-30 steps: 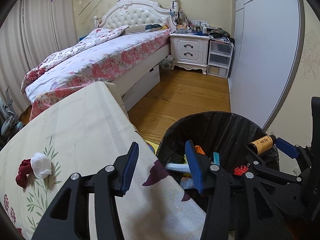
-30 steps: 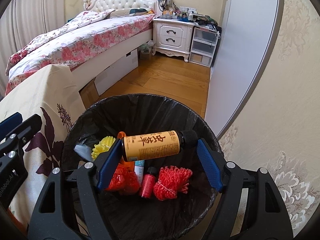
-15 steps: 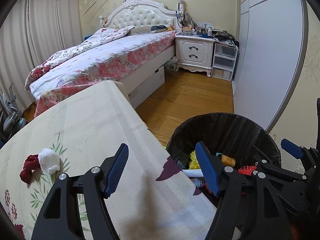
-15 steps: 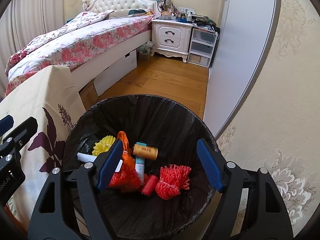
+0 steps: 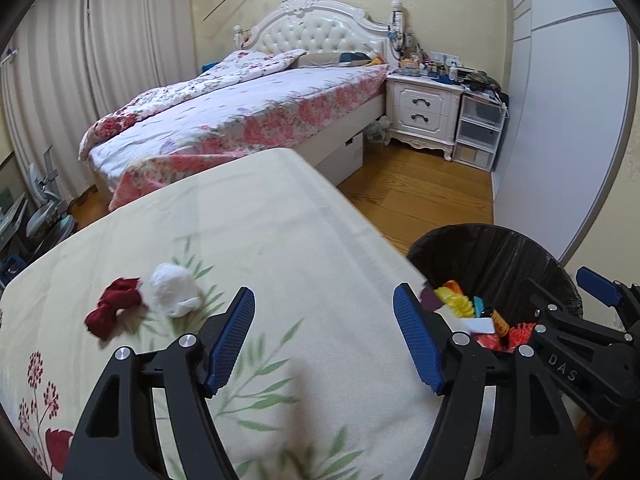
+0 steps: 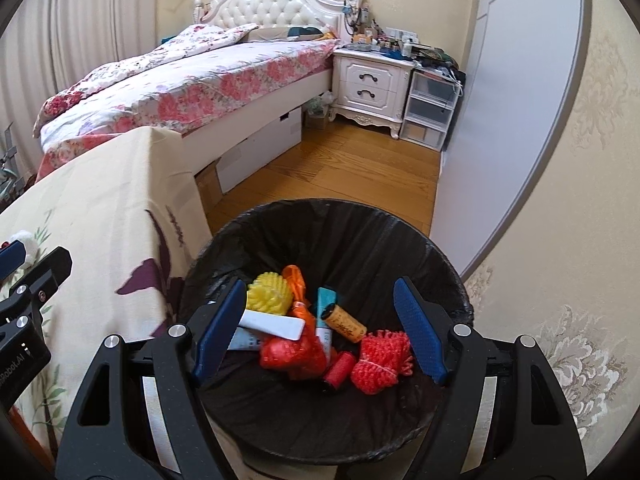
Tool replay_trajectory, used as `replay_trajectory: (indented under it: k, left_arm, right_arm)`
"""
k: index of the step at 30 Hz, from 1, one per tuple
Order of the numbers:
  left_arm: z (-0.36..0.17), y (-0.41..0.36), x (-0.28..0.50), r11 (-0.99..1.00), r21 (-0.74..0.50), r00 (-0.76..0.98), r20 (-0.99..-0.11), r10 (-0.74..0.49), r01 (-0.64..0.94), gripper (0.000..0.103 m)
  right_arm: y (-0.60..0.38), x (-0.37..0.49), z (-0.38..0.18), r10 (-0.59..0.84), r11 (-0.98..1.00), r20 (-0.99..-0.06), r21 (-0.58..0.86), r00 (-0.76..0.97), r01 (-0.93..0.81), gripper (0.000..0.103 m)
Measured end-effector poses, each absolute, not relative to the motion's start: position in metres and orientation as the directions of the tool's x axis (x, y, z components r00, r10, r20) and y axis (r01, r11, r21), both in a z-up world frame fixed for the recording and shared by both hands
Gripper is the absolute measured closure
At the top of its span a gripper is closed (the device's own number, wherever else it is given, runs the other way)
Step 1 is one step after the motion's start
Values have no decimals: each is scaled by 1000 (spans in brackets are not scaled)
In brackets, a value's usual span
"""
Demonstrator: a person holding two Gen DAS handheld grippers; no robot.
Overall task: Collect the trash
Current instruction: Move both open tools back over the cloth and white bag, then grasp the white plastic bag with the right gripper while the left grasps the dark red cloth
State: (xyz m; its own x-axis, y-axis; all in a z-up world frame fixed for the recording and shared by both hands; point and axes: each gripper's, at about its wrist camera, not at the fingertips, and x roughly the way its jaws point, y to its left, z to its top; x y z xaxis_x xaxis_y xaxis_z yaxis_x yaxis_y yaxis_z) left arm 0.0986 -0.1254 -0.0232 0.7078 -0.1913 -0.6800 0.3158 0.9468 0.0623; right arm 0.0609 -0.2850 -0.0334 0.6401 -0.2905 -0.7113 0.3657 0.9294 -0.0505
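My right gripper (image 6: 320, 284) hangs open over the black-lined trash bin (image 6: 440, 264), with nothing between its fingers. In the bin lie an orange labelled bottle (image 6: 346, 322), a red mesh bundle (image 6: 380, 360), a yellow foam net (image 6: 270, 294), a white flat piece (image 6: 276, 326) and a small red bottle (image 6: 340, 370). My left gripper (image 5: 323, 292) is open and empty above the floral tablecloth (image 5: 280, 220). To its left on the cloth sit a white wad (image 5: 174, 294) and a crumpled dark red cloth (image 5: 114, 308). The bin (image 5: 500, 248) stands just off the table's right edge.
A bed with a floral cover (image 5: 240, 120) lies beyond the table. A white nightstand (image 5: 424, 112) and clear drawers (image 5: 480, 132) stand at the far wall. Wood floor (image 5: 420, 192) runs between the bed and the grey wardrobe door (image 5: 568, 120). Wallpapered wall is close on the right.
The right gripper let go of the orange bottle, which dropped into the bin. The left gripper's jaws widened and it swung left from the bin to above the table.
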Motion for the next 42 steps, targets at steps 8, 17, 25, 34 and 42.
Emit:
replay_trajectory:
  k: [8, 17, 25, 34, 42]
  left_arm:
    - [-23, -74, 96, 975, 63, 716, -690, -111, 212, 33]
    - [-31, -7, 98, 994, 76, 700, -714, 1, 76, 33]
    - [-39, 44, 109, 997, 67, 668, -741, 73, -35, 33]
    - [-40, 55, 115, 997, 60, 663, -745, 74, -43, 33]
    - [-40, 63, 120, 998, 44, 658, -750, 63, -46, 33]
  right_arm:
    - [-234, 72, -29, -184, 971, -721, -28, 668, 238, 29]
    - [-167, 91, -32, -60, 997, -750, -16, 658, 73, 29]
    - [-113, 114, -34, 3, 999, -769, -31, 640, -41, 29]
    - [-73, 140, -36, 34, 993, -779, -44, 626, -108, 29]
    - [-54, 160, -35, 43, 990, -780, -50, 624, -130, 44]
